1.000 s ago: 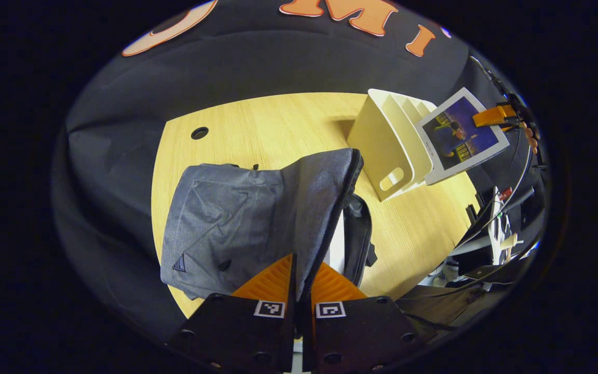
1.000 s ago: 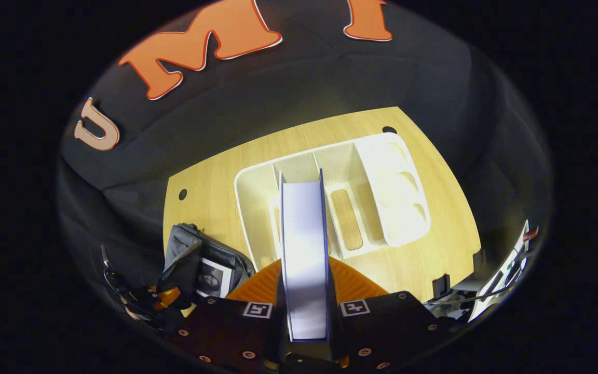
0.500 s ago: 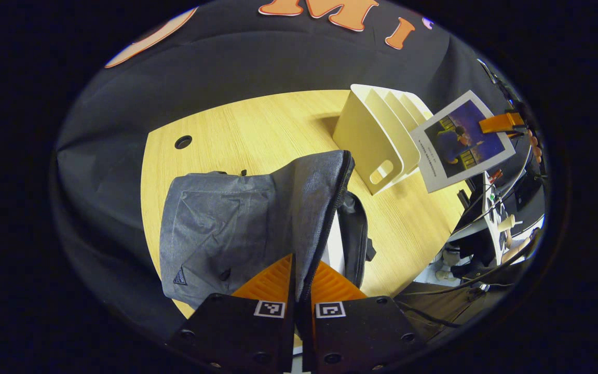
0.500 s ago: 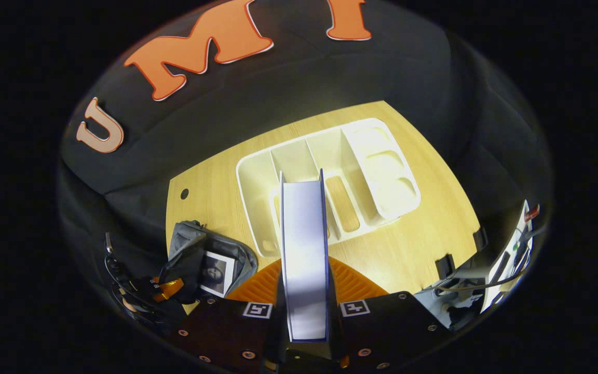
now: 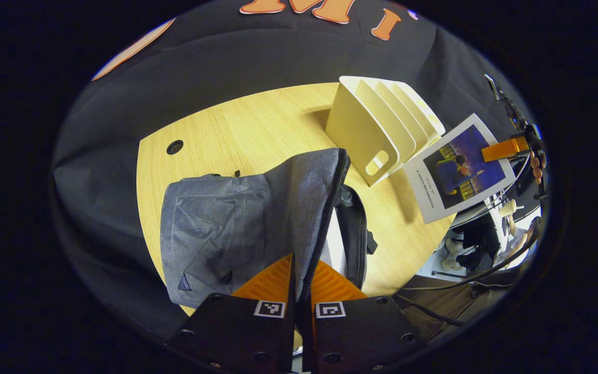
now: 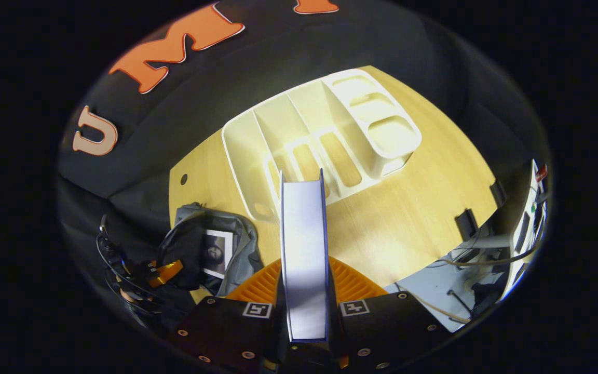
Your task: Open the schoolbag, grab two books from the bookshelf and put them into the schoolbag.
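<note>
Wooden table (image 5: 257, 119) with a pale grain carries everything, and black cloth hangs behind it. On it lies the grey schoolbag (image 5: 226, 218), already unzipped; the left gripper (image 5: 299, 283) is closed on the edge of its flap and lifts it, so the mouth at about 3 o'clock from the flap is open. Inside, a first book (image 6: 217, 253) with a white border is seen in the right gripper view. The right gripper (image 6: 304, 291) is clamped on the second book (image 6: 303, 249), seen edge-on, held above the table, clear of the cream bookshelf (image 5: 377, 130), whose slots look empty. In the left gripper view this book's blue cover hangs at about 2 o'clock from the bag.

I judge that the step in hand is carrying the second book to the bag. Next it must travel toward 8 o'clock in the right gripper view, turn flat and slide under the raised flap. The zipper edge and the dark strap (image 5: 358, 228) beside the mouth could catch its corner.
</note>
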`<move>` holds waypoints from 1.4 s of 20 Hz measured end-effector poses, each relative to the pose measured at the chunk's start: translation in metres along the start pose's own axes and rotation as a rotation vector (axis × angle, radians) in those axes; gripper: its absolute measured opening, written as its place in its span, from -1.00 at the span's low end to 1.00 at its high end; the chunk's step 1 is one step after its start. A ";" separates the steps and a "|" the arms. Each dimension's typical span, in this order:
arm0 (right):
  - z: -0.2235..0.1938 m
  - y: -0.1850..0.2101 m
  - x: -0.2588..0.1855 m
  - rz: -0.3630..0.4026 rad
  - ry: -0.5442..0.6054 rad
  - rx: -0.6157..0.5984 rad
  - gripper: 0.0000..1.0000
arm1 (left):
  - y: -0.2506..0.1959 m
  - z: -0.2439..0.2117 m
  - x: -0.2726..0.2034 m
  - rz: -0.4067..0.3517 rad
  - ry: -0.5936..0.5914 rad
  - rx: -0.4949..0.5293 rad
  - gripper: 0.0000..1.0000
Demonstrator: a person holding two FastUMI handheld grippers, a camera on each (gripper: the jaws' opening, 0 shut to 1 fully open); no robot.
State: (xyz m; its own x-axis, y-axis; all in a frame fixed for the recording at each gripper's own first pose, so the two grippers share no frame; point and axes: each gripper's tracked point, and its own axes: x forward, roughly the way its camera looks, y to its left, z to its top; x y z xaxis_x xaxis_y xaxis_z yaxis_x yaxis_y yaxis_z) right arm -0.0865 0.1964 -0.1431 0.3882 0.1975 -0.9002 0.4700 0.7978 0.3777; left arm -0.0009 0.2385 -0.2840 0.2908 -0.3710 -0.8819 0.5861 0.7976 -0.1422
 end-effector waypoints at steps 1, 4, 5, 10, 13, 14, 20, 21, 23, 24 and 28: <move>-0.005 0.006 0.002 0.028 0.010 0.006 -0.34 | -0.001 0.001 0.000 0.000 0.004 0.005 -0.85; -0.023 0.016 0.004 0.088 0.048 -0.014 -0.34 | -0.001 0.003 -0.002 0.011 0.013 0.013 -0.84; -0.027 0.026 0.003 0.127 0.056 -0.018 -0.35 | 0.000 0.004 -0.004 0.017 0.015 0.013 -0.85; -0.039 0.066 0.010 0.321 0.049 -0.052 -0.36 | 0.006 0.002 -0.008 0.036 0.005 -0.027 -0.84; -0.037 0.082 0.018 0.391 0.043 -0.048 -0.36 | 0.013 0.007 -0.015 0.069 -0.016 -0.066 -0.85; -0.033 0.087 0.022 0.406 0.035 -0.045 -0.36 | 0.012 0.008 -0.021 0.075 -0.027 -0.074 -0.84; -0.033 0.124 0.050 0.540 0.059 0.018 -0.36 | 0.022 0.020 -0.036 0.126 -0.093 -0.116 -0.84; -0.033 0.130 0.057 0.547 0.069 0.028 -0.36 | 0.025 0.021 -0.040 0.140 -0.103 -0.132 -0.84; -0.035 0.139 0.071 0.559 0.083 0.028 -0.36 | 0.024 0.026 -0.044 0.153 -0.120 -0.155 -0.86; -0.032 0.144 0.073 0.573 0.087 0.026 -0.36 | 0.027 0.028 -0.045 0.162 -0.129 -0.160 -0.86; -0.035 0.170 0.084 0.644 0.120 0.055 -0.36 | 0.028 0.032 -0.059 0.190 -0.148 -0.183 -0.86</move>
State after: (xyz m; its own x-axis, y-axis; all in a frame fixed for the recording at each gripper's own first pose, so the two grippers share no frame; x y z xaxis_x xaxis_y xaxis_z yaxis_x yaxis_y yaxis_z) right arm -0.0022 0.3683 -0.1618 0.5158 0.6905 -0.5071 0.2143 0.4691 0.8567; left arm 0.0231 0.2676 -0.2216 0.4967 -0.2616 -0.8275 0.3691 0.9267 -0.0714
